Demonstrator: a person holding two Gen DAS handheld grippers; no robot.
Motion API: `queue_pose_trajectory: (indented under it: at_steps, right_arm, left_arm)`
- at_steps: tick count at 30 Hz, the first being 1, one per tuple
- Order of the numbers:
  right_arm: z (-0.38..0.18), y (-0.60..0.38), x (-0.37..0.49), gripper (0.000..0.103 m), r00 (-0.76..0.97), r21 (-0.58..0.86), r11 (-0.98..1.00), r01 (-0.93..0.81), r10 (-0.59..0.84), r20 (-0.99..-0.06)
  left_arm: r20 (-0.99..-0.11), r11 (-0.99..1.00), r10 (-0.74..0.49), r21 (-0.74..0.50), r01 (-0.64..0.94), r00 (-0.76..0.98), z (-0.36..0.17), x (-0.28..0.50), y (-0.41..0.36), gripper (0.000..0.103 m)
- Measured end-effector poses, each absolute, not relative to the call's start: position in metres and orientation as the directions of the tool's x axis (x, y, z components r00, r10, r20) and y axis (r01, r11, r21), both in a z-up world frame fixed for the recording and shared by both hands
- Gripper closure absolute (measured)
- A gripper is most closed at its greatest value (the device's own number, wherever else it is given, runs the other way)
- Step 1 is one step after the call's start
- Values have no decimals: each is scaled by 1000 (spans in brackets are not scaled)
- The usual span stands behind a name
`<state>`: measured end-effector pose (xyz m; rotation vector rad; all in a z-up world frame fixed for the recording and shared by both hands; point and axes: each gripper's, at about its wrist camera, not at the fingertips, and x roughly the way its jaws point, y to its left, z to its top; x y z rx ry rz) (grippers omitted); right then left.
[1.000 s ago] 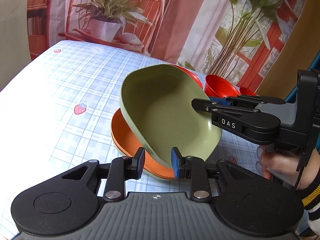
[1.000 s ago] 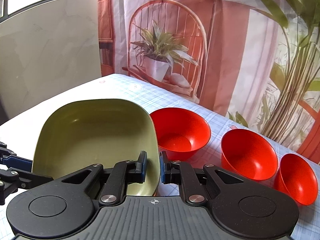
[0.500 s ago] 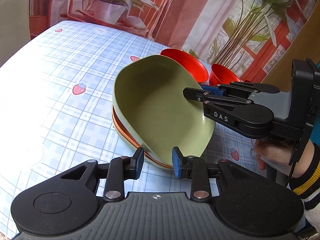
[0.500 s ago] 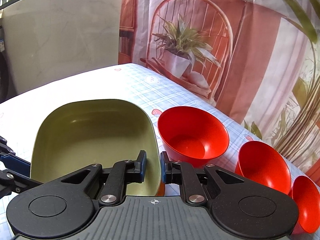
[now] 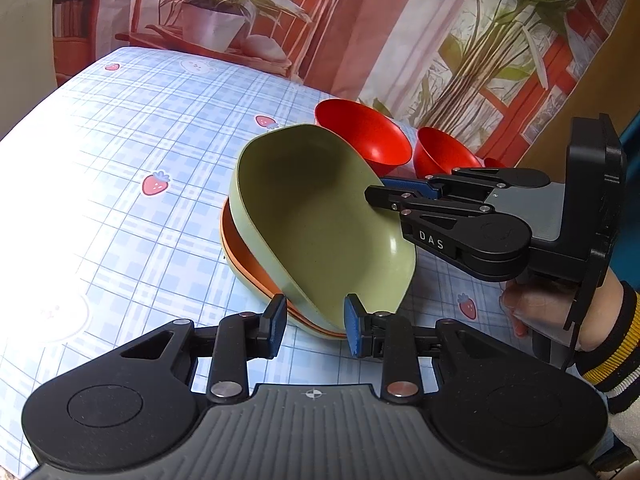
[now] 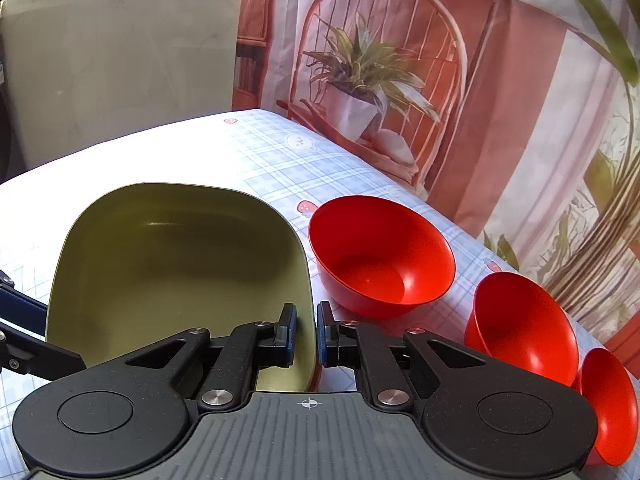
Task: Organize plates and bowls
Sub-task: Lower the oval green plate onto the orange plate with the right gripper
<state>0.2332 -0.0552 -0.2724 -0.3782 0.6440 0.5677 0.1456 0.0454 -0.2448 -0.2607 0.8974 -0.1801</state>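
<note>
Left wrist view: right gripper (image 5: 374, 196) pinches green plate (image 5: 320, 220) by its three o'clock rim, tilting it onto orange plate (image 5: 244, 256) to nest; left gripper (image 5: 314, 320) released, straddling the six o'clock edge.

- Table (image 5: 120, 168) under a blue plaid cloth with strawberry prints.
- Orange plate (image 5: 244, 258) lies on it.
- 3 red bowls (image 6: 382, 256) (image 6: 524, 324) (image 6: 612, 404) sit in a row beside the plate.
</note>
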Motion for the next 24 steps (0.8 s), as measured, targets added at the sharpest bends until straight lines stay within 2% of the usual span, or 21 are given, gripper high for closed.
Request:
queue_pose_trajectory:
  at_steps: [14, 18, 24]
  right_arm:
    - [-272, -56, 230, 95, 663, -174, 784, -597, 359, -657]
    - [-273, -56, 229, 95, 665, -175, 786, -593, 356, -656]
    - [-272, -57, 227, 95, 670, -171, 793, -584, 352, -654]
  left_arm:
    - [-725, 957, -250, -287, 49, 642, -234, 135, 50, 71]
    - [-725, 954, -256, -295, 47, 639, -235, 135, 52, 77]
    - [-744, 952, -276, -298, 68, 608, -242, 139, 44, 77]
